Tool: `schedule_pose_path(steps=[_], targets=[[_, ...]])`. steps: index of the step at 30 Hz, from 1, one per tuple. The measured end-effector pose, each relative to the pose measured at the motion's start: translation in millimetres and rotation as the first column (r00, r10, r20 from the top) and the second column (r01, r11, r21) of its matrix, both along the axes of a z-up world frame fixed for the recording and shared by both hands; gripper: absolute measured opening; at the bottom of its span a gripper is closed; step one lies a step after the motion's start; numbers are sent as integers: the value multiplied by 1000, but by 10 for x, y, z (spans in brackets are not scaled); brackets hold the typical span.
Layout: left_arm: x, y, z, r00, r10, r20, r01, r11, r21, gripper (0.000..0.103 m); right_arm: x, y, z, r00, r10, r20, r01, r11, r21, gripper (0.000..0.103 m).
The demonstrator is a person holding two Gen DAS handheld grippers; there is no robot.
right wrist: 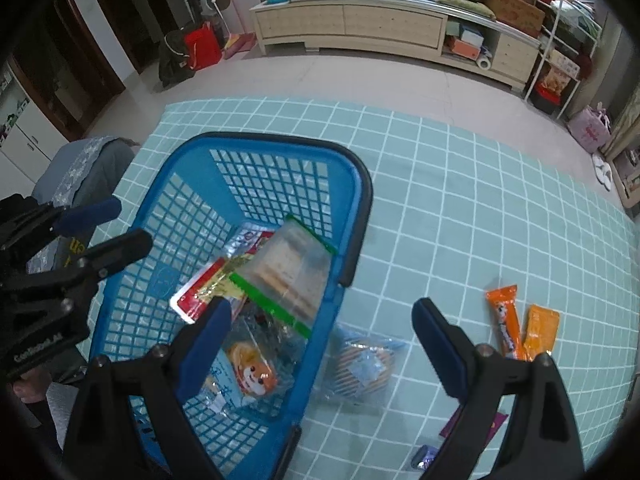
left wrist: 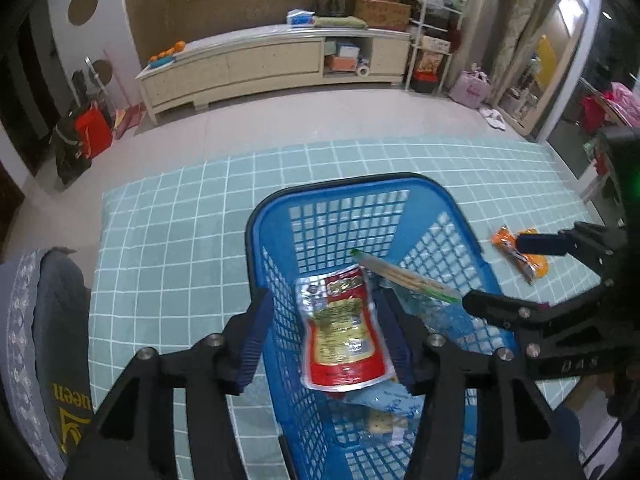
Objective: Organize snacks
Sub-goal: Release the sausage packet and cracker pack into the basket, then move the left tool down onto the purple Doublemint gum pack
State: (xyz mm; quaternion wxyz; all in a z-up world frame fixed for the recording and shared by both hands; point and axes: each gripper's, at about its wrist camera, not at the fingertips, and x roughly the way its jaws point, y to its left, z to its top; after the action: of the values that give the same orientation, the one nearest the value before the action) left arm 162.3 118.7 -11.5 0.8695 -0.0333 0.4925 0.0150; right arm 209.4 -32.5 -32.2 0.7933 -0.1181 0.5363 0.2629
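The left tool [left wrist: 326,340] hangs over the blue mesh basket [left wrist: 280,216], fingers apart around a red foil pouch [left wrist: 342,332] without pressing it; the pouch lies in the basket beside a green-edged clear bag [right wrist: 288,276] and a cartoon-printed packet [right wrist: 252,372]. The right tool [right wrist: 322,344] gapes empty. On the teal checked surface [right wrist: 460,200] lie a blue cookie pack [right wrist: 360,368] and two orange bars [right wrist: 520,328].

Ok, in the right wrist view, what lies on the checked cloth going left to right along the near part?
Blue basket → clear blue-tinted cookie packet beside the basket's wall → taller orange snack bar → shorter orange snack bar.
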Motion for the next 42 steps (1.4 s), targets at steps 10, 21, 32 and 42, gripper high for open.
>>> schedule_pose_path(steps=[10, 21, 32, 42], targets=[[-339, -377, 297, 998, -59, 31, 59, 998, -26, 67, -194, -391, 321, 997, -81, -6, 82, 994, 71, 94], [-624, -861, 608, 993, -92, 73, 95, 995, -30, 71, -606, -879, 641, 991, -127, 31, 123, 986, 113, 94], [-842, -1487, 727, 982, -163, 94, 166, 986, -23, 77, -855, -1455, 757, 980, -196, 38, 191, 975, 116, 94], [-743, -1897, 482, 971, -234, 58, 237, 970, -56, 77, -915, -2047, 483, 966, -259, 13, 257, 962, 97, 94]])
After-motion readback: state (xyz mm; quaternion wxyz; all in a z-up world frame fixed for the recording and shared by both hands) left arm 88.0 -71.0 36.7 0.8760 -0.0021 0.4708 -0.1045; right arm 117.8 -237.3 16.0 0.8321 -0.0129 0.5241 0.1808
